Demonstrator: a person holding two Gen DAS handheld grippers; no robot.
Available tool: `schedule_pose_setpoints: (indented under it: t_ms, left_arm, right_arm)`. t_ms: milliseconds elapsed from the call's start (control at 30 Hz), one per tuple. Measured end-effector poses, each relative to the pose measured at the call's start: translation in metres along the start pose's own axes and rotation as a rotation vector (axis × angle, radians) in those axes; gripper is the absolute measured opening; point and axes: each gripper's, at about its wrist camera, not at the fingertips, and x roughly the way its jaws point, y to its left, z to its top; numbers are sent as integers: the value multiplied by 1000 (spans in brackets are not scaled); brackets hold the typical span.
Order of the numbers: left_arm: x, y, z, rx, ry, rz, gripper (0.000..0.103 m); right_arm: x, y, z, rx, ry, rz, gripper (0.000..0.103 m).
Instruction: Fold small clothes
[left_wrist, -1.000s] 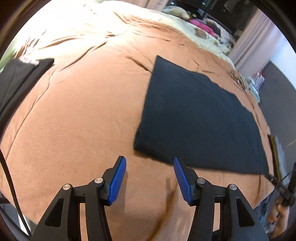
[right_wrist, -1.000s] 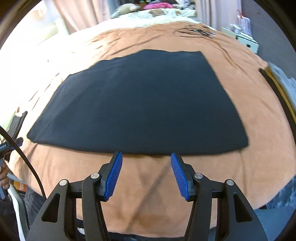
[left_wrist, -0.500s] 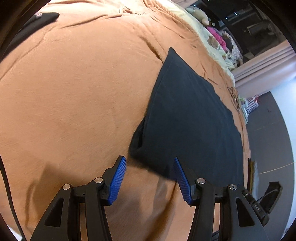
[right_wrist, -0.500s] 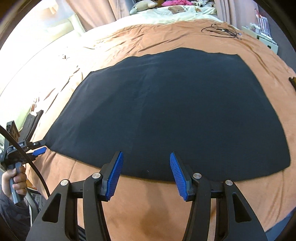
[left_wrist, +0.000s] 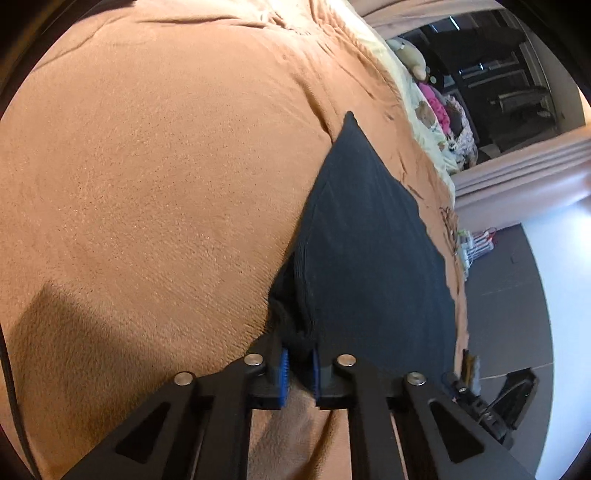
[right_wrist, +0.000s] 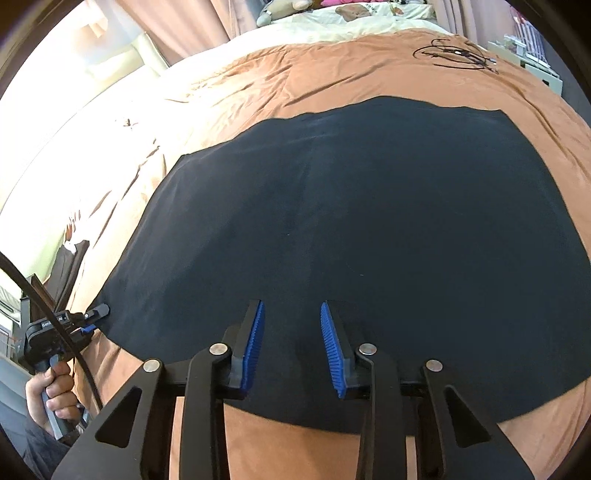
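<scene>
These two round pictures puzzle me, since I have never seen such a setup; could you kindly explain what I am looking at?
No robot is here: a person holds a hand-held two-finger tool in each hand, each carrying a fisheye camera that looks along its blue-padded fingers. One picture is from the left tool, the other from the right tool.

A black garment lies flat on a bed covered by an orange-brown blanket. The left tool has closed on the garment's near corner, bunching the cloth. The right tool is open over the near edge, gripping nothing. The person's hand on the left tool shows at the right view's lower left. A tangle of black cables lies farther back.
</scene>
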Motion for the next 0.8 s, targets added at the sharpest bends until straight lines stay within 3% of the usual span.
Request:
schedule_pose_setpoints:
  t_ms: [200, 400, 800]
  left_arm:
    - [-19, -23, 9, 39, -36, -87, 6]
    - [-37, -63, 20, 88, -37, -180, 5]
    - [-46, -124, 25, 157, -34, -249, 4]
  right_arm:
    - [19, 8, -8, -24, 69, 17, 12]
    - [27, 16, -19, -50, 84, 32, 12]
    - [17, 15, -32, -62, 96, 84, 12]
